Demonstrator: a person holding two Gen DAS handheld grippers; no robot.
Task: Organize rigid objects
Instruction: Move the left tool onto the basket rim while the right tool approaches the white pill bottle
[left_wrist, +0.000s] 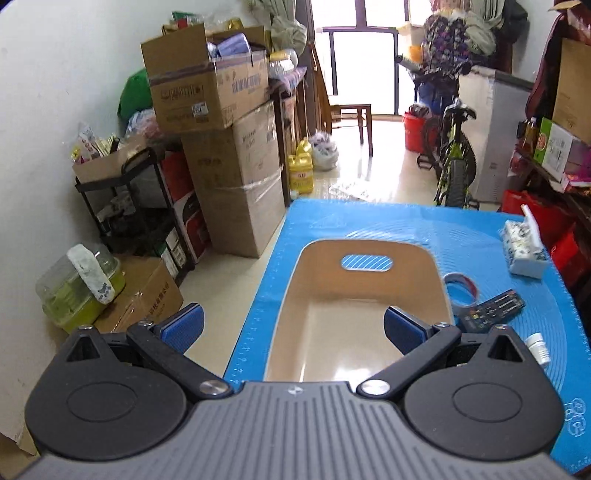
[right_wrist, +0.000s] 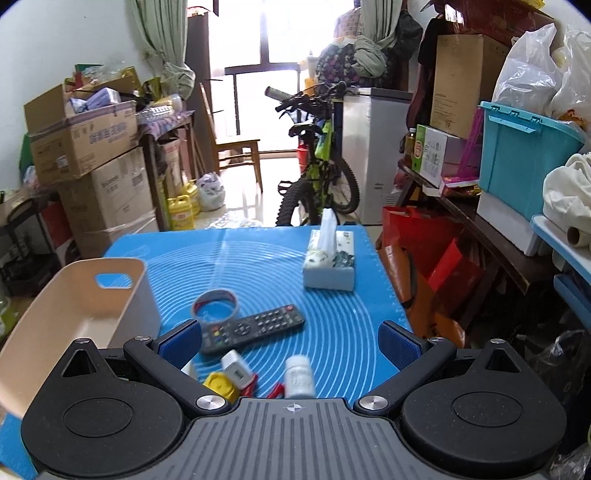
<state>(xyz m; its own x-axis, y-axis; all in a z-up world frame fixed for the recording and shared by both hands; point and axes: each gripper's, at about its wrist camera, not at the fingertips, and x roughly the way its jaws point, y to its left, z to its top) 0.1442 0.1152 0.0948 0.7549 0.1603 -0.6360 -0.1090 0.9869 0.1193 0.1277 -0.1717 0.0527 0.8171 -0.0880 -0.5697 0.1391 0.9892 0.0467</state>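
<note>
The left gripper (left_wrist: 293, 325) has its blue-padded fingers (left_wrist: 184, 325) spread wide apart with nothing between them, hovering above the near end of the beige plastic bin with a cut-out handle (left_wrist: 314, 254), whose glossy floor shows nothing inside from this view. The right gripper (right_wrist: 290, 338) likewise holds its blue-padded fingers (right_wrist: 397, 341) wide apart and empty, poised over a cluster of small items on the blue silicone mat with concentric rings (right_wrist: 343, 295). Closest under it stand a small white plastic bottle with a white cap (right_wrist: 300, 376), a white rectangular adapter-like block (right_wrist: 236, 369), a yellow chunky plastic piece (right_wrist: 221, 386) just beside that block, and a red item (right_wrist: 275, 390) mostly hidden by the gripper body. Just beyond lies a black remote control with coloured buttons (right_wrist: 251, 326), angled across the mat, its left end near the left finger. Touching or nearly touching its far side sits a roll of clear packing tape with a red-and-grey core (right_wrist: 216, 306). The bin stands to the left of these, near the mat's left edge. Farther off, toward the far right corner of the mat, rests a white patterned tissue pack with a tissue pulled up (right_wrist: 330, 262). Beyond the table stand a green-and-black bicycle (right_wrist: 321, 173) and stacked cardboard boxes (right_wrist: 92, 166).
</note>
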